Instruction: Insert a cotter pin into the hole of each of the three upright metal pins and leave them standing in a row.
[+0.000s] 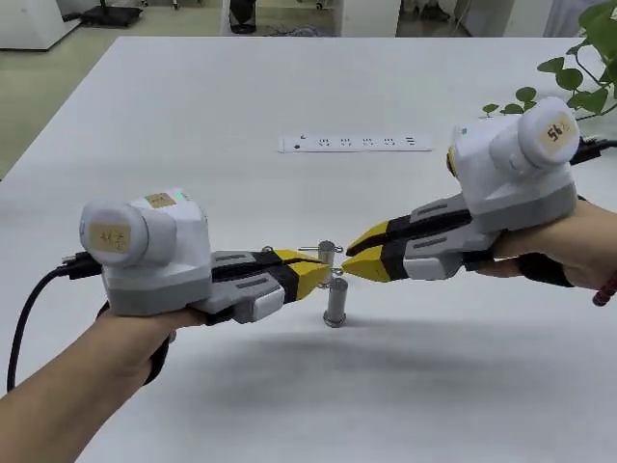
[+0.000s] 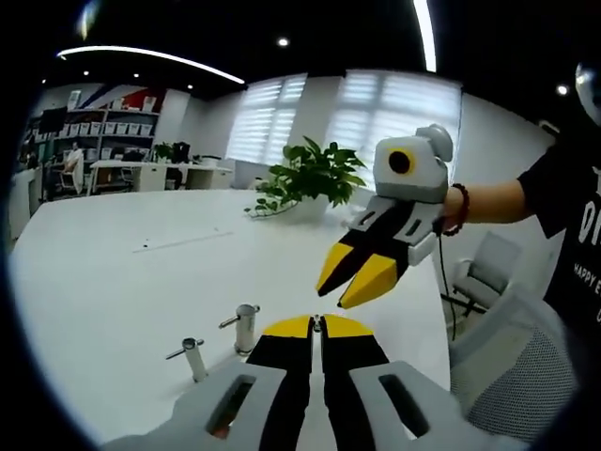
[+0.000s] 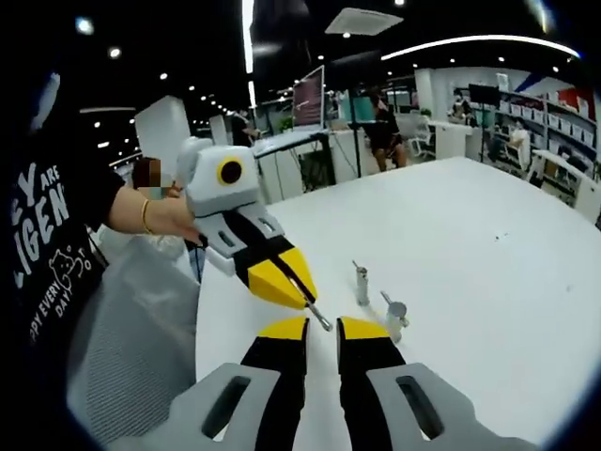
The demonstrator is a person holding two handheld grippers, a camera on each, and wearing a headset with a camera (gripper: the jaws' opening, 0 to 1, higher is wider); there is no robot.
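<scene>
Two short upright metal pins stand on the white table, the nearer pin (image 1: 335, 305) and the farther pin (image 1: 326, 253). In the left gripper view each pin (image 2: 246, 329) (image 2: 193, 358) has a thin cotter pin through its top. My left gripper (image 1: 323, 275) is shut on a thin cotter pin (image 3: 319, 317) that sticks out of its tip, just left of the pins. My right gripper (image 1: 349, 258) faces it from the right, above the pins, with its jaws slightly apart and nothing between them.
A white power strip (image 1: 355, 144) lies farther back on the table (image 1: 193, 116). A potted plant (image 1: 569, 77) stands at the right edge. Black cables trail from both grippers. Hands and a dark sleeve hold the grippers.
</scene>
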